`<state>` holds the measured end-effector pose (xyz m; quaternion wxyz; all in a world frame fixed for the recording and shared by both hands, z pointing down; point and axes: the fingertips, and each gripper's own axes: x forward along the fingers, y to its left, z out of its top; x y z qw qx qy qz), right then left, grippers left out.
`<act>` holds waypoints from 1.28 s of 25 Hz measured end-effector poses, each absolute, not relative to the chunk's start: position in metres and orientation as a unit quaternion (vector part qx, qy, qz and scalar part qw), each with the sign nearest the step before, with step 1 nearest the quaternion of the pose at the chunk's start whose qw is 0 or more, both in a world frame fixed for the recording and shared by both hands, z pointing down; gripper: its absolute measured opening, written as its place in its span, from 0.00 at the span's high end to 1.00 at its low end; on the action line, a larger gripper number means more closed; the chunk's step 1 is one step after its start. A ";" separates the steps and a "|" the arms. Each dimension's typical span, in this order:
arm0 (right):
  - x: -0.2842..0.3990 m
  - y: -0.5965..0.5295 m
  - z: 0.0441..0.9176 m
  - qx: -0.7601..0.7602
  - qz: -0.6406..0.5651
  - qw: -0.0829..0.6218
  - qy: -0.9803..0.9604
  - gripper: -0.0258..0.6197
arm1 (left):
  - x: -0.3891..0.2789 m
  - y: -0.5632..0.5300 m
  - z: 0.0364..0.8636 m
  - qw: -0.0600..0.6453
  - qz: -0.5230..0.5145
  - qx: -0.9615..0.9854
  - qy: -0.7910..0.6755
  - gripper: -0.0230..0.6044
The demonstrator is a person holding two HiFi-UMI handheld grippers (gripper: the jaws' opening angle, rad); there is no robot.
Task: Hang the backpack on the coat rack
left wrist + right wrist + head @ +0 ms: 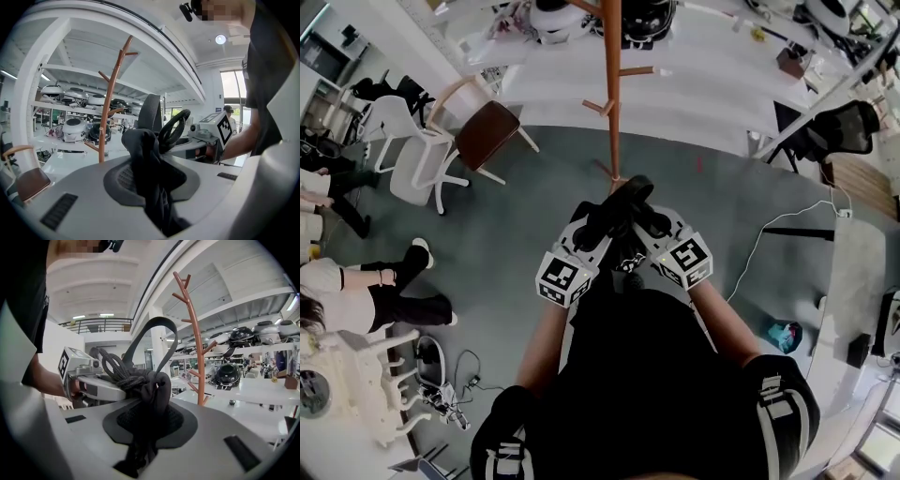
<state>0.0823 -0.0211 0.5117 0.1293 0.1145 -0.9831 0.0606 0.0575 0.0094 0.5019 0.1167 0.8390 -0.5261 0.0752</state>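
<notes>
The black backpack (623,220) is gripped at its top between my two grippers, and its body hangs below them. My left gripper (598,232) is shut on a bunch of its black fabric (146,168). Beside that bunch stands the carry loop (174,127). My right gripper (649,223) is shut on the bunched fabric (151,392), with the cord loop (108,363) and a strap (157,326) rising from it. The brown wooden coat rack (612,94) stands just ahead, its pegs bare. It also shows in the left gripper view, coat rack (108,103), and in the right gripper view, coat rack (196,338).
A brown-seated chair (490,131) and a white chair (414,161) stand to the left of the rack. A seated person (366,292) is at far left. White tables with helmets (228,373) lie behind the rack. A black office chair (841,129) and a white cable (766,236) are on the right.
</notes>
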 end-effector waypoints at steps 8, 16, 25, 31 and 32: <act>0.046 -0.062 0.524 0.161 0.084 0.134 -0.974 0.83 | 0.018 -0.035 0.514 0.127 0.086 0.865 -0.479 0.82; 0.004 -0.110 0.516 0.203 0.095 0.123 -0.967 0.83 | -0.026 -0.086 0.508 0.122 0.089 0.884 -0.443 0.82; -0.037 -0.159 0.513 0.242 0.098 0.124 -0.957 0.83 | -0.070 -0.138 0.504 0.119 0.090 0.900 -0.408 0.82; -0.059 -0.180 0.513 0.266 0.098 0.127 -0.951 0.83 | -0.093 -0.160 0.504 0.121 0.094 0.910 -0.384 0.82; -0.062 -0.183 0.513 0.269 0.097 0.128 -0.950 0.83 | -0.096 -0.163 0.504 0.121 0.095 0.912 -0.381 0.82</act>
